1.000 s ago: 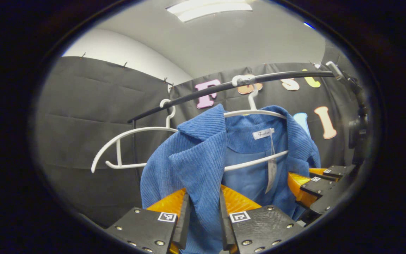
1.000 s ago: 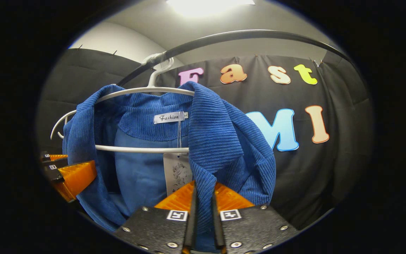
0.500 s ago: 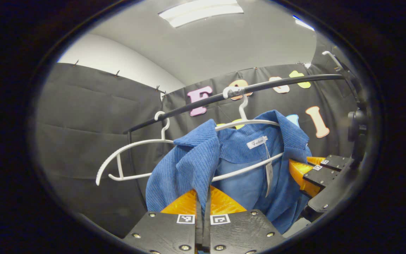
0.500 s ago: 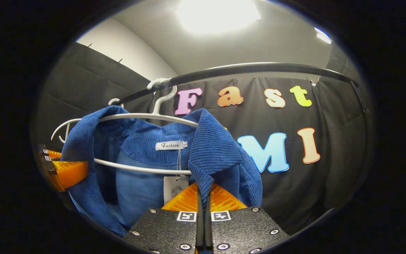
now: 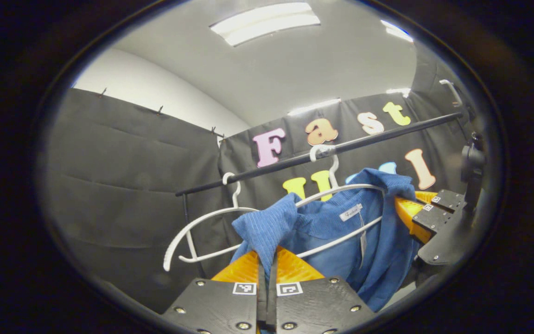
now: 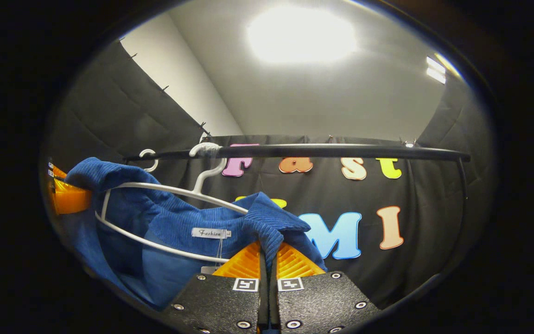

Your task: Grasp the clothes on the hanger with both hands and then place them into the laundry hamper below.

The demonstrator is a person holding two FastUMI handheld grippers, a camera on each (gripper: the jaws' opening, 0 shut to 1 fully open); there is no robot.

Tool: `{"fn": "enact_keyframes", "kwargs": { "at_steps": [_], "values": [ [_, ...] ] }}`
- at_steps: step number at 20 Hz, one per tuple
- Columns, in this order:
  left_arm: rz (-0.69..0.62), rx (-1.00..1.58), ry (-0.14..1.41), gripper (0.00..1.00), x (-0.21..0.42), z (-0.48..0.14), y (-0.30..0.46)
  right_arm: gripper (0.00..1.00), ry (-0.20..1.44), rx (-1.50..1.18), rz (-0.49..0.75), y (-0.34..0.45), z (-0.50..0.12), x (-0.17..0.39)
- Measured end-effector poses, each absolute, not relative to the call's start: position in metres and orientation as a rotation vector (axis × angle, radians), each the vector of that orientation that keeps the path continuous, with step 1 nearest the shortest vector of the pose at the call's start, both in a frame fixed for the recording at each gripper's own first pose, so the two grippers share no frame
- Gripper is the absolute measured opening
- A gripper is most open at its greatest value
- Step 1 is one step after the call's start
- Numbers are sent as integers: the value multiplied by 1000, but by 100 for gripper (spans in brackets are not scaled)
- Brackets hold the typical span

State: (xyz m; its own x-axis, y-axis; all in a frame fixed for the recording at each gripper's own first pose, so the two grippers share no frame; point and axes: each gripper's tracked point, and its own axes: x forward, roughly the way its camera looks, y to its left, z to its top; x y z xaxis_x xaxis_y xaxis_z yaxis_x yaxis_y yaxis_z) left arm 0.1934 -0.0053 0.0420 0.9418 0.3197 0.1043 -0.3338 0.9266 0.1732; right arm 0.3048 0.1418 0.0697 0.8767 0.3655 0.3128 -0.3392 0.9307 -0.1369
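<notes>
A blue corduroy jacket (image 5: 336, 232) hangs slack around a white hanger (image 5: 341, 192) hooked on the black rail (image 5: 364, 141). My left gripper (image 5: 267, 273) is shut on one front edge of the jacket, with cloth pinched between its orange fingers (image 5: 239, 271). My right gripper (image 6: 267, 260) is shut on the other front edge of the jacket (image 6: 174, 227), below the hanger (image 6: 165, 190). In the left gripper view the right gripper (image 5: 422, 215) sits at the far right, against the cloth. The left gripper (image 6: 65, 197) shows at the left rim of the right gripper view.
A second, bare white hanger (image 5: 206, 222) hangs on the rail to the left of the jacket. The rail (image 6: 341, 150) runs across in front of the black cloth wall, with an upright post (image 5: 186, 218) at its left end. A ceiling light (image 6: 301, 35) glares above.
Both grippers closed on the jacket's front edges, then pulled down and back. The collar and shoulders have slipped lower, and the rail and hanger now sit farther away.
</notes>
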Motion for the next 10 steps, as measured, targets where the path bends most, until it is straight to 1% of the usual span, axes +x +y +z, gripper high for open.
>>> {"fn": "enact_keyframes", "kwargs": {
  "at_steps": [6,10],
  "values": [
    [369,197,-132,0,186,73,25,1,-410,-92,308,113,100,326],
    [386,183,-132,0,187,78,54,1,-438,-128,277,97,103,348]
  ]
}}
